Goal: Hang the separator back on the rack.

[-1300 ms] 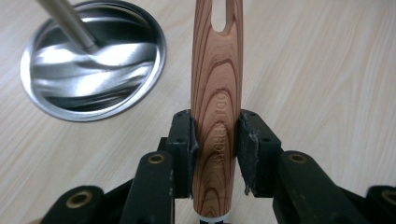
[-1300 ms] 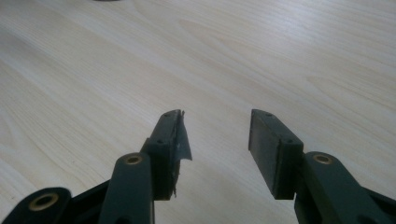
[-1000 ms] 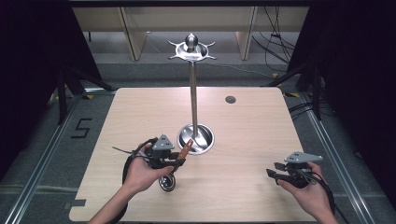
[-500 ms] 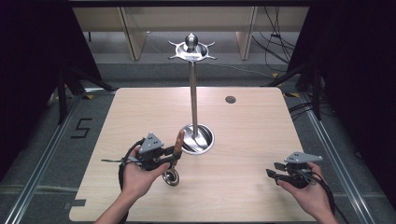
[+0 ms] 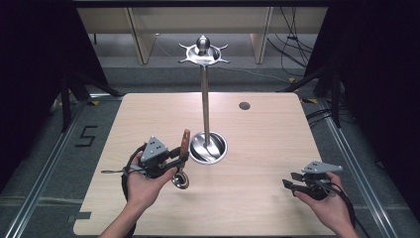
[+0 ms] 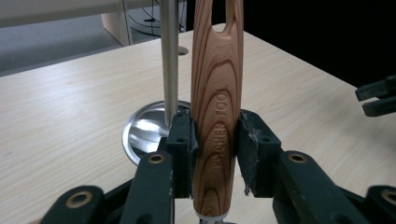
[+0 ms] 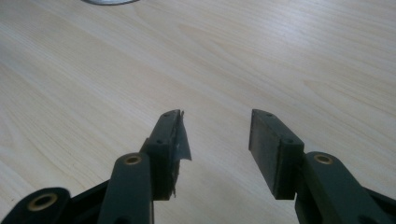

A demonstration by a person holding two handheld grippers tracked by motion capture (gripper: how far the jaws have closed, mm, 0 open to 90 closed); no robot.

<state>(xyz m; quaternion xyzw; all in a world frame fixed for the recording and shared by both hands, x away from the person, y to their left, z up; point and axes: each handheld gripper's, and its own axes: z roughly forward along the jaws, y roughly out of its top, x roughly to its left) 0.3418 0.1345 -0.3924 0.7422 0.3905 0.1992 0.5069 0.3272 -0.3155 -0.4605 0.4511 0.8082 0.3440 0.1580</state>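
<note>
I am holding a wooden-handled utensil upright in my left gripper, beside the steel stand.

My left gripper is clamping the wooden handle between both pads, so the utensil is standing nearly vertical with its metal end hanging just above the table. The handle's slotted top is pointing up, just beside the stand's pole and near its round base dish. The stand's hook ring is sitting high above the handle. My right gripper is hovering low over the table's near right corner, well apart from the stand, with its jaws spread wide and nothing between them.
</note>
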